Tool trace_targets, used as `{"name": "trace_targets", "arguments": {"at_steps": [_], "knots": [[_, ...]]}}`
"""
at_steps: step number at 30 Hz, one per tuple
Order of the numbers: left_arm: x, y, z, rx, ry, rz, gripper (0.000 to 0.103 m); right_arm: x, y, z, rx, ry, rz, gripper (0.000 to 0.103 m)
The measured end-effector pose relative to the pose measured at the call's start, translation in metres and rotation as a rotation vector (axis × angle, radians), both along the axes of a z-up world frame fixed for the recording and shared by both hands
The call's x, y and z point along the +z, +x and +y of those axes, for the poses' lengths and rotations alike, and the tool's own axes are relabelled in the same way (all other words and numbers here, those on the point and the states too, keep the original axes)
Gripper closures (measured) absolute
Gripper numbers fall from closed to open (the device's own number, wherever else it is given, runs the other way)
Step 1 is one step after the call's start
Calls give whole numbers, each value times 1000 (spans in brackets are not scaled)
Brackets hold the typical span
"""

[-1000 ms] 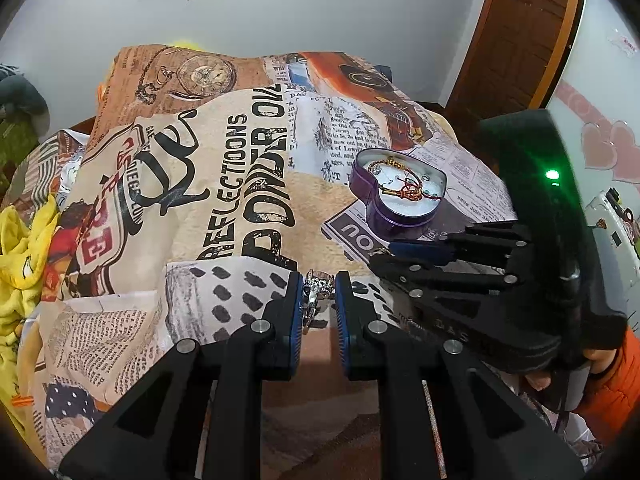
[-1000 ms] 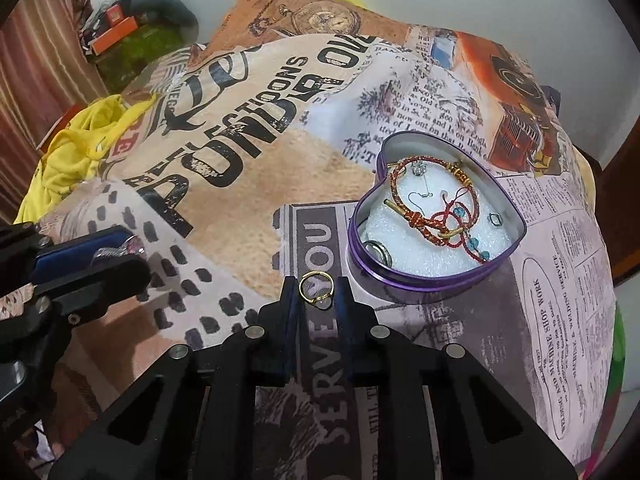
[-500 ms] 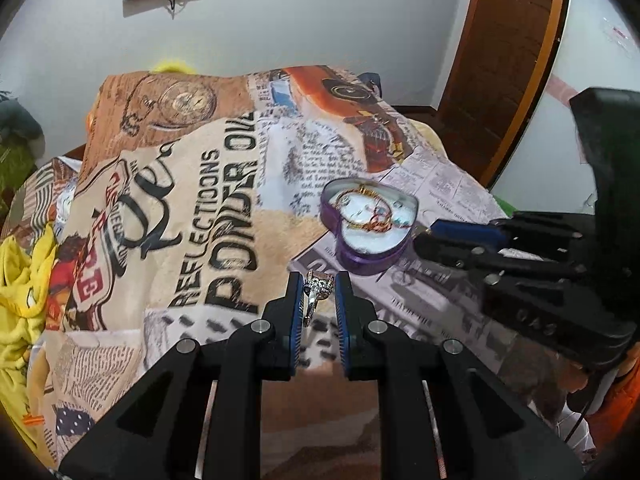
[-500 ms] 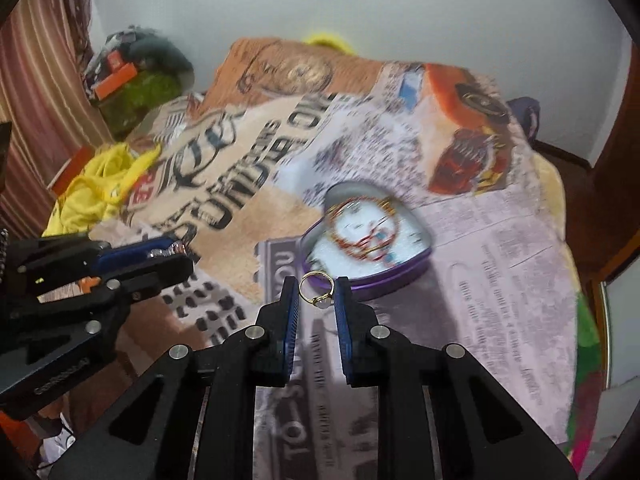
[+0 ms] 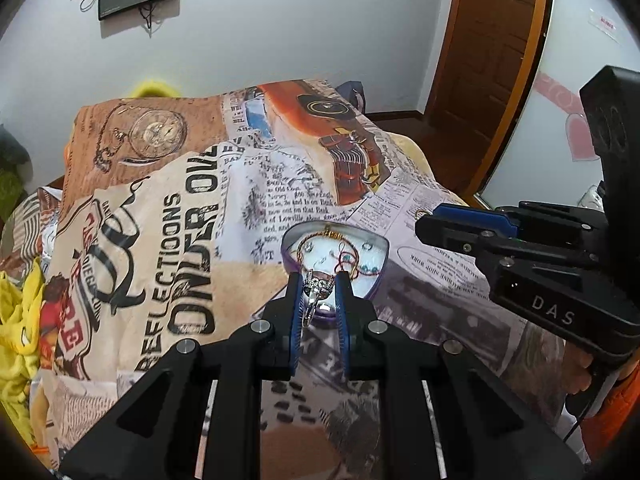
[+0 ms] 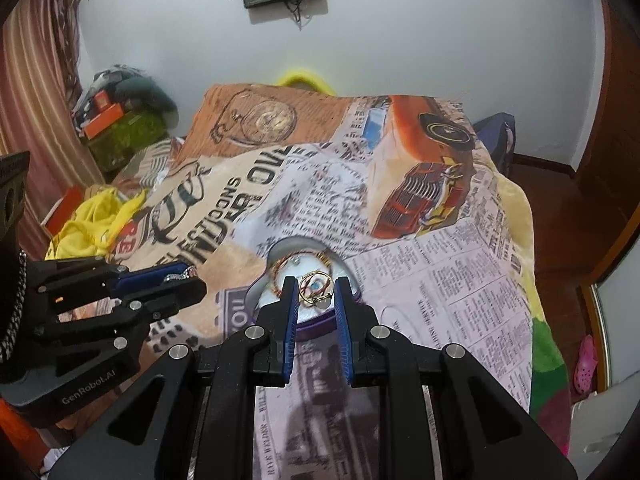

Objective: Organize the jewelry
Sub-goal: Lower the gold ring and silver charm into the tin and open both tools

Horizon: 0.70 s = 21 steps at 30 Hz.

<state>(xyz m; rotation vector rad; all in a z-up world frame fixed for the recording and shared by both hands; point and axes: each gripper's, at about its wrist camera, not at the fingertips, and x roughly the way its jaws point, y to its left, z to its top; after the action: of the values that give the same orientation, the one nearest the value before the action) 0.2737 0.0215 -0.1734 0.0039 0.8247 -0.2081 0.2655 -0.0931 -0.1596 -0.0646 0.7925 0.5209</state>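
Note:
A purple heart-shaped tin with white padding lies on the printed blanket and holds a red-and-gold bracelet and small earrings. My left gripper is shut on a silver stone-set ring and holds it above the tin's near edge. My right gripper is shut on a thin gold ring and holds it above the tin. Each gripper shows in the other's view, the right one at the right, the left one at the left.
The blanket covers a bed that drops off at the right. Yellow cloth lies at the left edge. A wooden door stands at the right. A pile of boxes and fabric sits by the curtain.
Both grippers have risen and pulled back from the bed with their rings still held. The tin looks smaller and now lies just beyond both sets of fingertips.

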Motion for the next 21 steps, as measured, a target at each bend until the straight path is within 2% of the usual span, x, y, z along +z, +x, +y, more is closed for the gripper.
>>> {"name": "trace_targets", "arguments": {"at_steps": [10, 21], "knots": [[-12, 28, -6, -29, -27, 41, 89, -5, 24, -3, 0, 16, 14, 87], [-36, 42, -15, -64, -36, 103, 89, -25, 40, 4, 24, 13, 86, 87]]}}
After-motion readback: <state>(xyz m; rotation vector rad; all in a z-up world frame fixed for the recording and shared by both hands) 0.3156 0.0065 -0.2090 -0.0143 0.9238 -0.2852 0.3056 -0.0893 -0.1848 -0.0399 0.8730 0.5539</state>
